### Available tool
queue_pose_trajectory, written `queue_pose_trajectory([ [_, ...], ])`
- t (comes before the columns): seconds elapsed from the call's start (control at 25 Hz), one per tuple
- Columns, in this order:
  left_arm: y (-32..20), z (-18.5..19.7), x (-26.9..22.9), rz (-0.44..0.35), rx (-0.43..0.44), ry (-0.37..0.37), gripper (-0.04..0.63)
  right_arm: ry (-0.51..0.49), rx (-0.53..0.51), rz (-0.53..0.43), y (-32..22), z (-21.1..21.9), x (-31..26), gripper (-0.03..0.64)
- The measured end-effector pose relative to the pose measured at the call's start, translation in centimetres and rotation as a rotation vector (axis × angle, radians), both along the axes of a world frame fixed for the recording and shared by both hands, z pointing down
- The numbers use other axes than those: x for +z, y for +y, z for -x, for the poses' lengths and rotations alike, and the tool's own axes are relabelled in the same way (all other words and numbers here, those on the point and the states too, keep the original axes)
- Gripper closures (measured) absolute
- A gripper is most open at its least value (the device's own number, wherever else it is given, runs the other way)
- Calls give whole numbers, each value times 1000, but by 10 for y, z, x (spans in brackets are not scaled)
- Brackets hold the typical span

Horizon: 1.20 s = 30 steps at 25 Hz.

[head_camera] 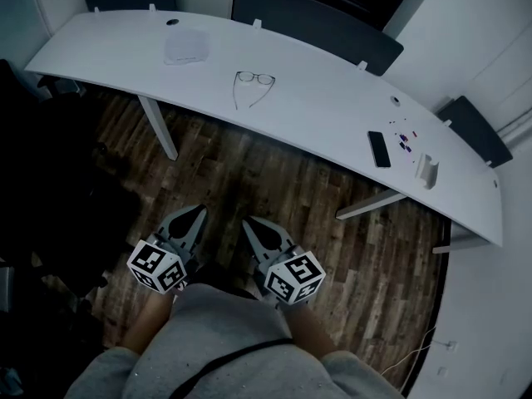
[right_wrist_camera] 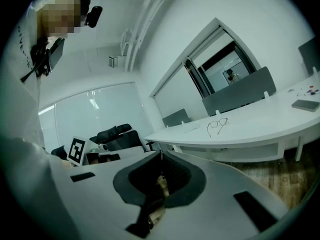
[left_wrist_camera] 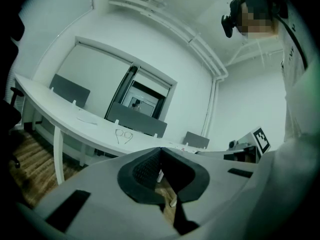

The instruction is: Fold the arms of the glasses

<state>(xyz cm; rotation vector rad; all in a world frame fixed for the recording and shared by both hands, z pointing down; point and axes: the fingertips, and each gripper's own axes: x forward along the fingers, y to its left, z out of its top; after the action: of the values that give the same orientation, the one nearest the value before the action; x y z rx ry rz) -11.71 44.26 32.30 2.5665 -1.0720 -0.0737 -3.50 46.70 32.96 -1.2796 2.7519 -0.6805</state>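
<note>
Glasses (head_camera: 253, 81): thin dark wire frame, both arms unfolded, pointing toward the near edge of the counter (head_camera: 324, 115)
Place: midway along the counter, well apart from both grippers
Left hand-held gripper (head_camera: 196, 213): clenched, empty
Right hand-held gripper (head_camera: 253, 224): clenched, empty

A long, curved white tabletop (head_camera: 324, 119) stands on thin white legs (head_camera: 158, 127) over a dark wooden floor (head_camera: 274, 198). Dark panels (head_camera: 312, 25) stand along its far edge. The walls (head_camera: 482, 48) are white, and the light is dim.

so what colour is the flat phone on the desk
That flat phone is black; clearest in head view.
</note>
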Motion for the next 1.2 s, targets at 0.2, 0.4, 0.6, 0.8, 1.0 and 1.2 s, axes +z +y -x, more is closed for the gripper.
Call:
queue_pose_trajectory([
  [0.2,-6,-9,2,-10,-10,-7,580,26,7,-11,-6,-9,1,598],
  [0.4,-33,-26,7,-10,20,-8,580,27,15,10,-33,-22,10,598],
  [0.6,-84,-37,11,-4,42,-5,580,32,25,32,-78,-28,18,598],
  [0.8,-140,-41,13,4,62,-10,580,33,27,46,-135,-29,20,598],
  [1.0,-192,-39,12,14,65,-17,580,40,27,56,-185,-26,24,598],
  [1.2,-232,-33,14,28,73,-18,580,39,37,79,-223,-20,30,598],
])
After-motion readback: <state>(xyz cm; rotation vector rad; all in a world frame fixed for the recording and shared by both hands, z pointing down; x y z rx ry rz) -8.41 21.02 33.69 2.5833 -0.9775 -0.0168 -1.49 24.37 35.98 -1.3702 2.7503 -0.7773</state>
